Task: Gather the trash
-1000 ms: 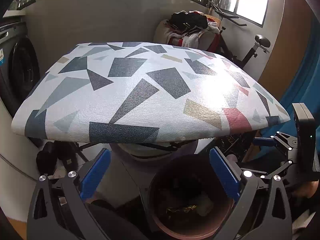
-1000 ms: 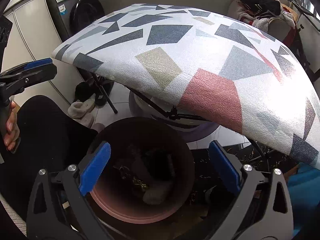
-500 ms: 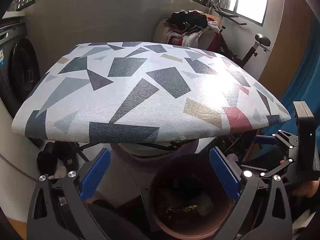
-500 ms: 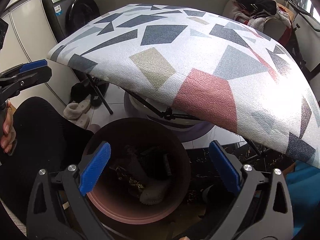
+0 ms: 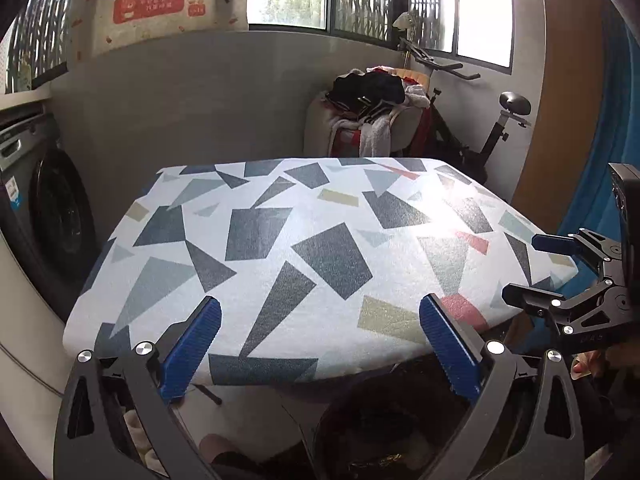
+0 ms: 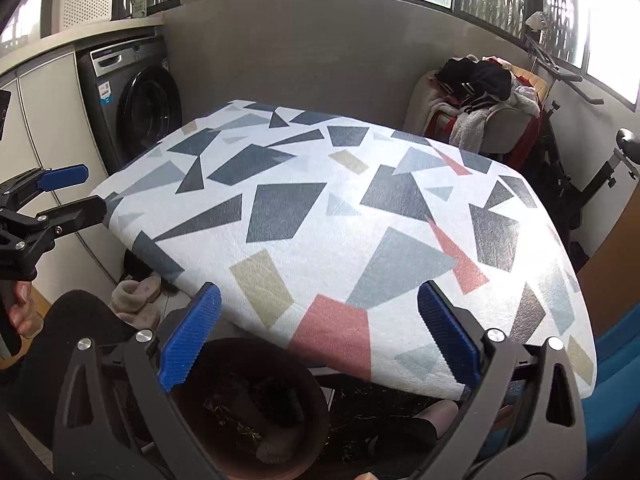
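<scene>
Laundry-room clutter frames the scene: a grey front-loading washing machine (image 6: 136, 108) stands against the left wall, a chair heaped with dark and white clothes (image 6: 480, 100) sits at the back, and a black exercise bike (image 5: 492, 128) stands under the barred windows. Between them stands a table covered in a white cloth printed with grey, beige and red geometric shapes (image 5: 304, 248), and no trash shows on its top in either view.

What trash can be seen lies in the round reddish-brown bin (image 6: 256, 412) on the floor, tucked under the table's near edge. It sits below and slightly left of the right gripper (image 6: 318, 336), whose blue-padded jaws are spread wide and hold nothing. The left gripper (image 5: 320, 346) is likewise spread and empty, with the bin (image 5: 380, 440) low and to its right. The bin thus lies between the two, and by my judgement the right one is nearer to it.

The right wrist view looks down into the bin and shows dark scraps and a pale crumpled piece (image 6: 276, 450) at the bottom, plus a pair of fuzzy beige slippers (image 6: 136, 300) under the table. The left wrist view catches only the bin's dark rim, but shows the window and a white bag with a red label (image 5: 160, 4) on the ledge.
</scene>
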The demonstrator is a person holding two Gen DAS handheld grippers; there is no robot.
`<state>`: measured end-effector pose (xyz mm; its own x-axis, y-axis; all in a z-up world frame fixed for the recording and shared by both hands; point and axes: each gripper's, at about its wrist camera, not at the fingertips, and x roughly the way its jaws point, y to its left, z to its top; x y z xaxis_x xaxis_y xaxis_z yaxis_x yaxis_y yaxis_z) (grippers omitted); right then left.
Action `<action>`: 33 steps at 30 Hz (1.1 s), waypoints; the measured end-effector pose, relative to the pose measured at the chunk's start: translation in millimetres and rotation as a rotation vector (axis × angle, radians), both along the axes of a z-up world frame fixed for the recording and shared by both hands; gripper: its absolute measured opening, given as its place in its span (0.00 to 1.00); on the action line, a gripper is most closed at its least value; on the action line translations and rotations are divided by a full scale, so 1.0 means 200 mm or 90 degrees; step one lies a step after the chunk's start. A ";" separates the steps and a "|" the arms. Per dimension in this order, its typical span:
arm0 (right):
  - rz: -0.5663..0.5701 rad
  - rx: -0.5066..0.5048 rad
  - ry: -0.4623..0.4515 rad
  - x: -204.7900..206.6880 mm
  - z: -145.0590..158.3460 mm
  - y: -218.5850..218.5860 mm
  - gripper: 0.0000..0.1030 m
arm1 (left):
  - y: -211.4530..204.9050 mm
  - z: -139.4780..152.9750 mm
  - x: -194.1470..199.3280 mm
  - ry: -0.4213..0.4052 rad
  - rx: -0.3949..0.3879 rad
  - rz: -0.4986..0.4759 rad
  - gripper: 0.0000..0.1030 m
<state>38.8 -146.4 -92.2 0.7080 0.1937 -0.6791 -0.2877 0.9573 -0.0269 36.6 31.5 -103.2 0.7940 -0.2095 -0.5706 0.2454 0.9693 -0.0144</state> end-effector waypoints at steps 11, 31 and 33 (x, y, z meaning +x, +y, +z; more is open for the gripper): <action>-0.036 0.046 -0.096 0.02 0.46 -0.11 0.94 | -0.11 0.45 -0.06 -0.154 0.054 0.025 0.94; -0.041 0.052 -0.134 -0.06 0.57 -0.12 0.94 | -0.11 0.56 -0.10 -0.125 0.030 0.038 0.94; -0.041 0.051 -0.134 -0.06 0.57 -0.12 0.94 | -0.11 0.57 -0.11 -0.126 0.033 0.036 0.94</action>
<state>26.4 -170.5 22.7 0.8450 0.1908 -0.4996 -0.2224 0.9749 -0.0038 15.5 8.5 10.0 0.9014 -0.1355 -0.4113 0.1830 0.9800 0.0782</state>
